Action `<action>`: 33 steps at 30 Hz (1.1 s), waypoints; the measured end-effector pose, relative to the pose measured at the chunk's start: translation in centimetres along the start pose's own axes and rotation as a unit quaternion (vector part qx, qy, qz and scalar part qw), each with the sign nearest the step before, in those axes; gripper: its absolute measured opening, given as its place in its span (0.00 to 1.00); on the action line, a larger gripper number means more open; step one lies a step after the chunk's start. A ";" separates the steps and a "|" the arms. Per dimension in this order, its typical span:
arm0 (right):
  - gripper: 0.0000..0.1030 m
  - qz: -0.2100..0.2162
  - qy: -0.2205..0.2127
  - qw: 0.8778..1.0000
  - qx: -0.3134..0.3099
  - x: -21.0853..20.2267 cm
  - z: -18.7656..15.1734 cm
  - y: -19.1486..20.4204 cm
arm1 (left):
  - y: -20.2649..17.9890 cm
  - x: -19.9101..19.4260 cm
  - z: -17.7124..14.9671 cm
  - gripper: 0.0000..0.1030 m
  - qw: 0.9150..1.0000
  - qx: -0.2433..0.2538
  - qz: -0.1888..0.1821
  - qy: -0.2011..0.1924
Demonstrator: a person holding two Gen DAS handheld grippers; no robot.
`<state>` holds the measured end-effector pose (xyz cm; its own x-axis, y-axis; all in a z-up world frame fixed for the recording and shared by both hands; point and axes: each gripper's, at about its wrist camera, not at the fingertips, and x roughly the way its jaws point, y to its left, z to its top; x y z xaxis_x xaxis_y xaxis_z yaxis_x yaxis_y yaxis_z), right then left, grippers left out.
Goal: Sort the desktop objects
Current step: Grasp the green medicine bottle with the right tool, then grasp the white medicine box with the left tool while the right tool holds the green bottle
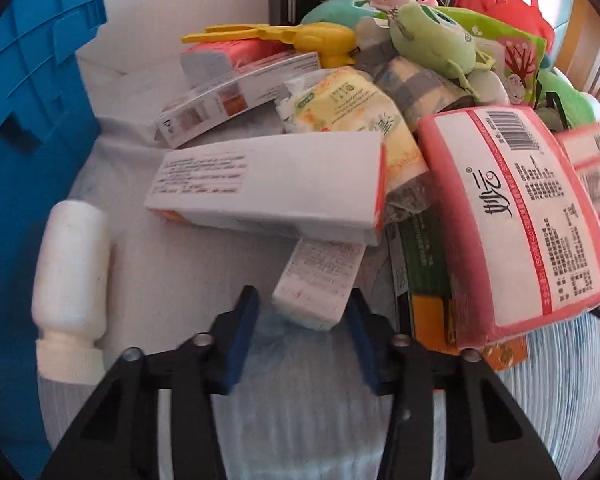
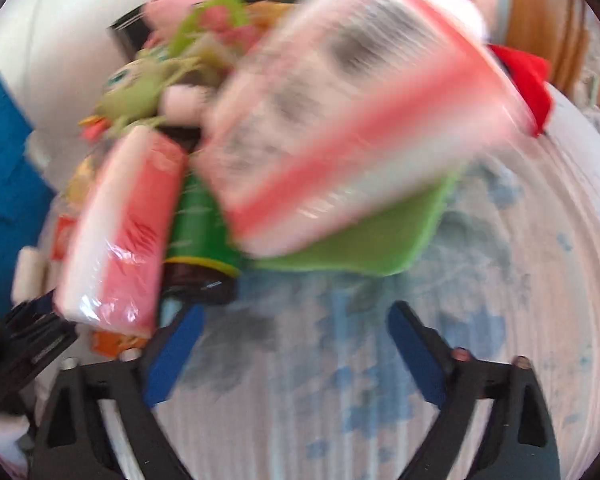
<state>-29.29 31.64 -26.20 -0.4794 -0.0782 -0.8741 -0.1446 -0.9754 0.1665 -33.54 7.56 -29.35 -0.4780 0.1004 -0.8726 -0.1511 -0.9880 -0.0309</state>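
My left gripper (image 1: 304, 312) has its blue pads right up against a small white printed carton (image 1: 318, 280) at the pile's near edge; my right gripper (image 2: 292, 344) gapes empty over cloth.

Left hand-held gripper (image 1: 304, 312): black angular finger arms, blue pads (image 1: 242, 336), round silver screw heads at the joints. Right hand-held gripper (image 2: 296, 344): same black build, blue pads (image 2: 418, 356), silver screws.
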 end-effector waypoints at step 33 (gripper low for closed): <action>0.50 0.027 0.100 0.991 -0.084 -5.2 -11.8 0.1 | -0.7 -9.5 -12.4 0.32 0.997 -0.060 -0.027 0.039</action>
<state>-16.62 29.52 -26.98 -0.2981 -0.1536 -0.9421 0.0305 -0.9880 0.1515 -18.18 5.89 -27.04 -0.4028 0.1493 -0.9030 -0.0678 -0.9888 -0.1332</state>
